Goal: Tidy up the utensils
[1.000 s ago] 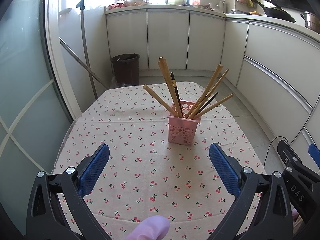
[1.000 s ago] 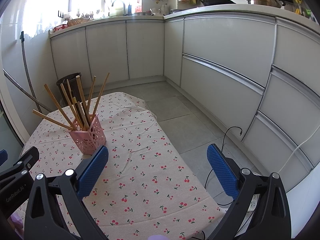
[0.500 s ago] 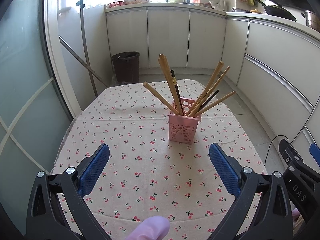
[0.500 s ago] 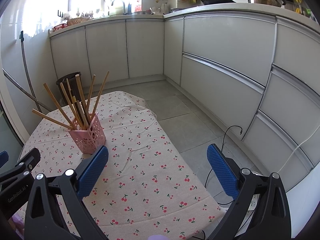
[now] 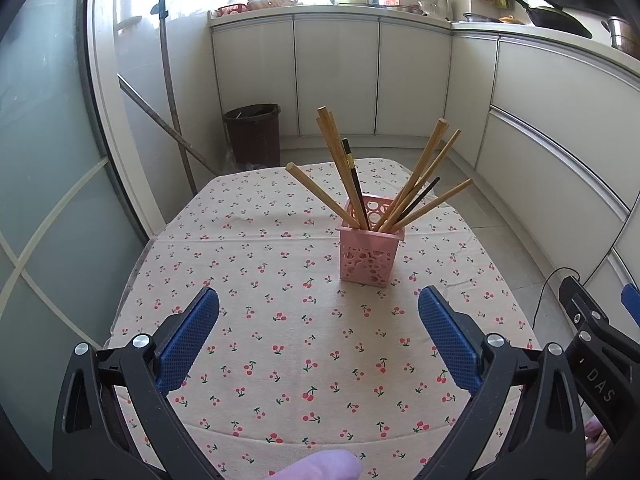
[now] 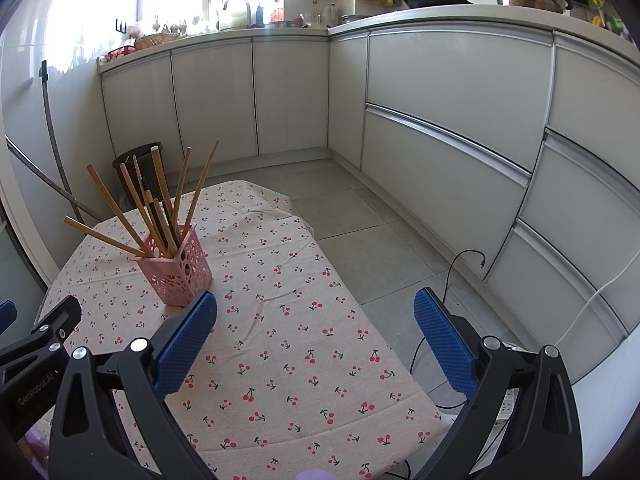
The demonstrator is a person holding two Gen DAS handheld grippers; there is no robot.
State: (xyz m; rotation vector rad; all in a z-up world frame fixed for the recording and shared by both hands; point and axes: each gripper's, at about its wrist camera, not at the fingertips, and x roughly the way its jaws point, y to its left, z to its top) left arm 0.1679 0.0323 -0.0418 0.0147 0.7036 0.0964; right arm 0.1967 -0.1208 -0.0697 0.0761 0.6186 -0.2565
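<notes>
Left wrist view shows the pink holder (image 5: 371,254) of chopsticks (image 5: 340,160) farther off at one o'clock — both the left gripper (image 5: 318,312) and right gripper (image 6: 316,316), jaws apart and empty, have backed away, suggesting the sorting is finished.

We see pink holder (image 5: 371,255), cut-out circle pattern on walls. In holder: tan wood chopsticks (image 5: 335,148), plus two black ones (image 5: 354,179). Under holder: cream tablecloth (image 5: 280,320) w/ small red cherry print, green stems. Nearer us than holder: left gripper (image 5: 318,340) and right gripper (image 6: 315,340), both w/ blue textured pads on black frames, silver screws. Beyond holder: dark brown bin (image 5: 253,133), white cabinets (image 5: 336,76), grey floor tiles (image 6: 352,216).
</notes>
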